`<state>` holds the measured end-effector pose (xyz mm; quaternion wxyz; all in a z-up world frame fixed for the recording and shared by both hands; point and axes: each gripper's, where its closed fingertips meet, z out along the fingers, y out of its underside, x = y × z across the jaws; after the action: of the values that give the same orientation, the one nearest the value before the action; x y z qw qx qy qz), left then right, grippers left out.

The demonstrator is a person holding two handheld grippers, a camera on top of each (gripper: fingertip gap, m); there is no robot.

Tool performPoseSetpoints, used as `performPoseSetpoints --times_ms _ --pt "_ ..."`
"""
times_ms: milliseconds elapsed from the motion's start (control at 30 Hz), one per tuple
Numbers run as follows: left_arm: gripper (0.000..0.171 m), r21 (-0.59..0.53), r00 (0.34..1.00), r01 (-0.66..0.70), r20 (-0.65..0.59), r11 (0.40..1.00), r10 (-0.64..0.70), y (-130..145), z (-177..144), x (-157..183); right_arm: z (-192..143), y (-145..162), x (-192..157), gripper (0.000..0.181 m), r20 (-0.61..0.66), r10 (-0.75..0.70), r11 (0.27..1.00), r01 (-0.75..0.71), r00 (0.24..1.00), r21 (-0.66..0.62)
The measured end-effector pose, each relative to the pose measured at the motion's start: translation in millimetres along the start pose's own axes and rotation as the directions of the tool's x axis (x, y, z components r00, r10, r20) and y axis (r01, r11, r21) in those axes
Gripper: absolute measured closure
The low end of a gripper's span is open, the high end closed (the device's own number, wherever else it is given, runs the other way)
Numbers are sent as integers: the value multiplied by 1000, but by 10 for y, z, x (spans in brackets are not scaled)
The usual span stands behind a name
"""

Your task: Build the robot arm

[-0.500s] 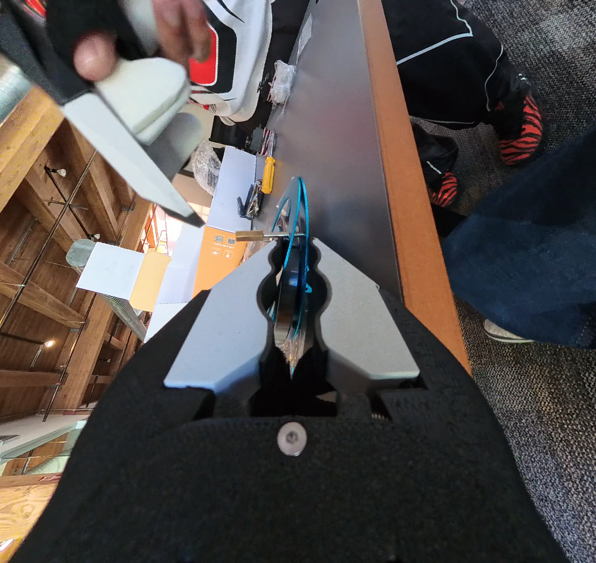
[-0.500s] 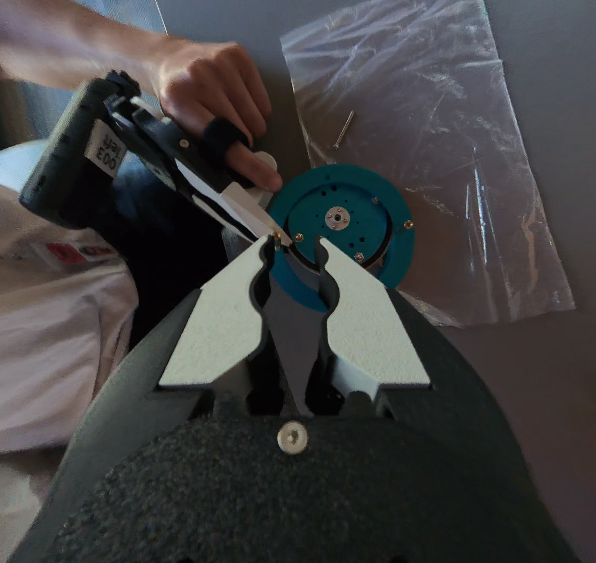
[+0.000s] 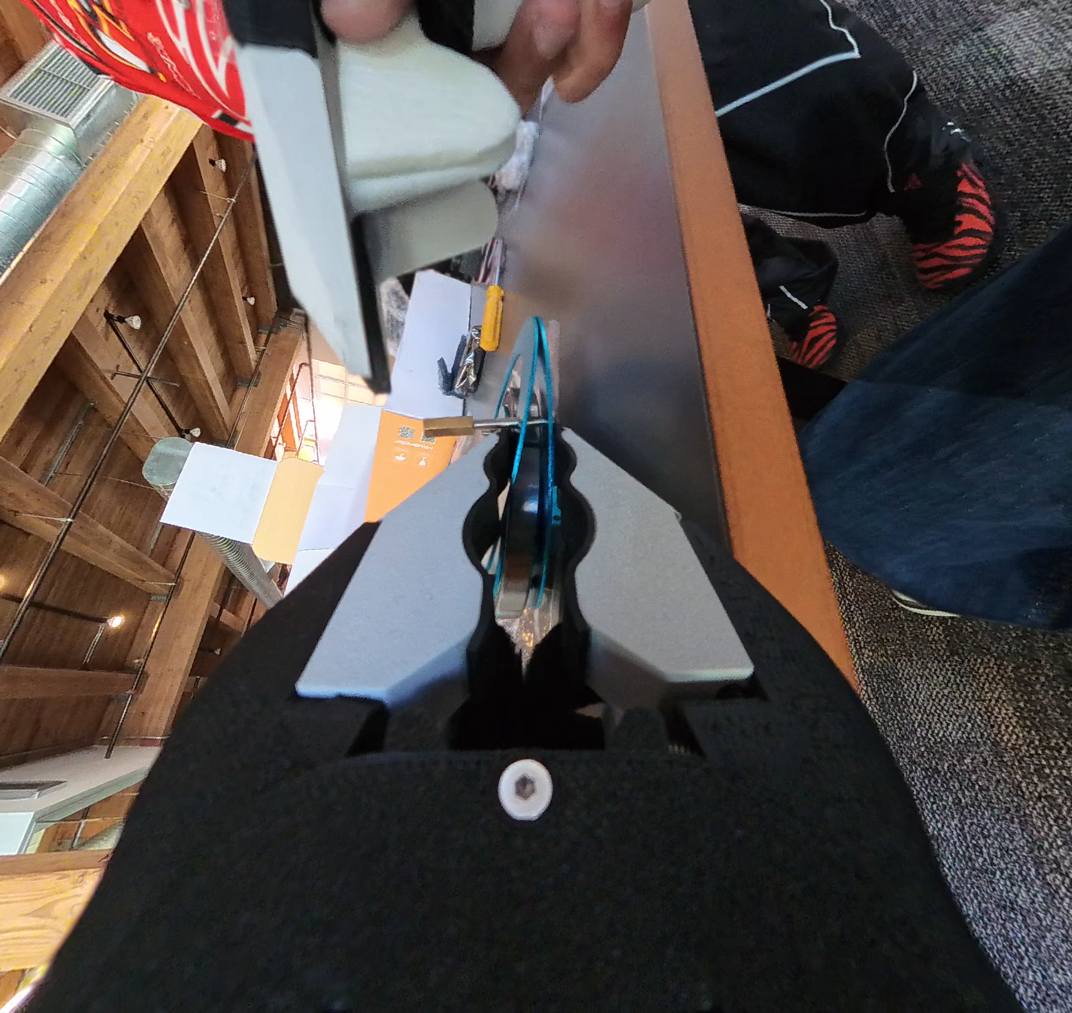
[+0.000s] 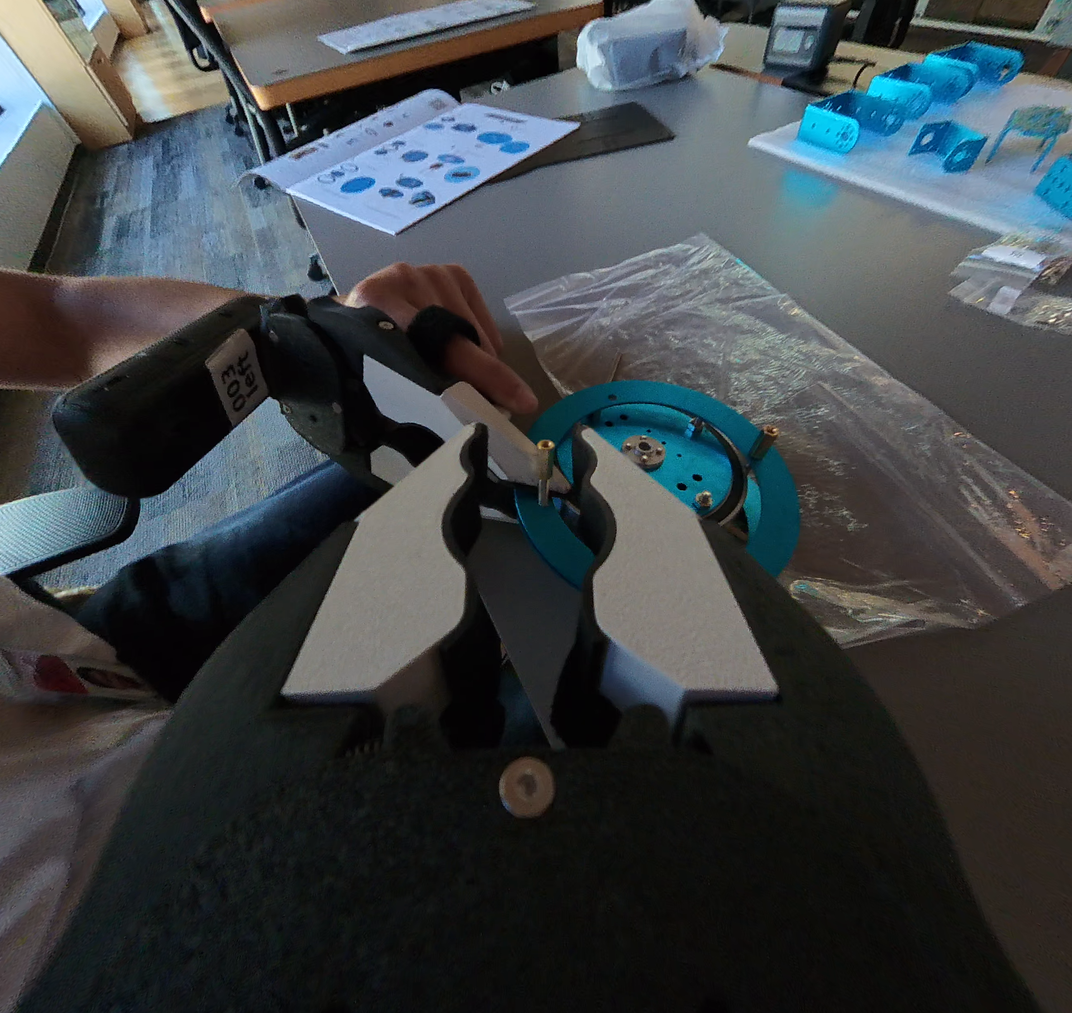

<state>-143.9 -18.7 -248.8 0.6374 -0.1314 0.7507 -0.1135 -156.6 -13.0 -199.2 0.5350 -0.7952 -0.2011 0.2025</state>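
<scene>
Grey and matte, the counter (image 4: 725, 219) carries a crinkled clear plastic bag (image 4: 812, 405), and on the near edge of that bag lies the teal ring plate (image 4: 771, 498), a flat anodised metal disc with a drilled inner hub and short brass standoffs standing upright around it.

Left tongs (image 4: 551, 477) come in level from the plate's left side and are closed on its rim; in the left wrist view (image 3: 531, 521) the plate (image 3: 536, 382) shows edge-on between the grey pads, its face vertical in that tilted camera.

One brass standoff (image 4: 544, 471) rises from the rim just beside the tip of those tongs; in the left wrist view it (image 3: 448, 425) juts sideways from the plate.

Right tongs (image 4: 528, 440) hang just above and on the near side of the plate, parted with nothing between them, the standoff showing in the gap. Whether either pad touches it I cannot tell. Its long axis runs square to the plate's face.

Beyond the plate lie an open instruction booklet (image 4: 417, 161) and a white tray of blue brackets (image 4: 928, 109).
</scene>
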Motion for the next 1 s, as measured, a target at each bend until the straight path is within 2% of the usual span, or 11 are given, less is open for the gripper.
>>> performPoseSetpoints --times_ms 100,200,333,400,500,633,700,800,833,900,1000 --pt "158 10 999 42 4 999 -42 6 -32 -53 -133 -1 32 146 -25 26 999 -25 999 48" --pt "158 37 995 102 1 994 -102 -12 -67 -113 -222 75 8 136 -33 -32 996 35 999 88" --pt "158 55 992 122 -37 991 -120 -35 -75 -68 -231 253 100 132 -63 -131 991 128 989 -45" --pt "158 48 994 105 -40 993 -103 -31 -63 -42 -229 221 116 133 -46 -169 984 166 984 -60" --pt "158 44 994 107 -40 993 -105 -31 -62 -38 -191 65 81 143 56 -193 980 195 980 -27" --pt "158 39 994 104 -32 994 -103 -32 -53 -42 -66 -24 -40 147 337 -151 982 180 929 -57" --pt "158 33 995 99 -28 995 -98 -27 -46 -41 21 -33 44 154 400 -79 989 124 913 -86" --pt "158 30 995 96 -26 995 -96 -19 -42 -39 30 -75 -41 167 555 35 990 48 831 -134" --pt "158 29 995 93 -27 995 -92 -18 -39 -31 35 -73 -68 165 588 2 985 100 809 -141" --pt "157 28 996 78 -33 997 -77 -18 -32 -3 51 -6 -79 164 631 -113 933 300 768 -198" --pt "157 22 998 57 -42 998 -56 -15 -24 40 53 10 -134 164 732 -191 776 557 654 -295"
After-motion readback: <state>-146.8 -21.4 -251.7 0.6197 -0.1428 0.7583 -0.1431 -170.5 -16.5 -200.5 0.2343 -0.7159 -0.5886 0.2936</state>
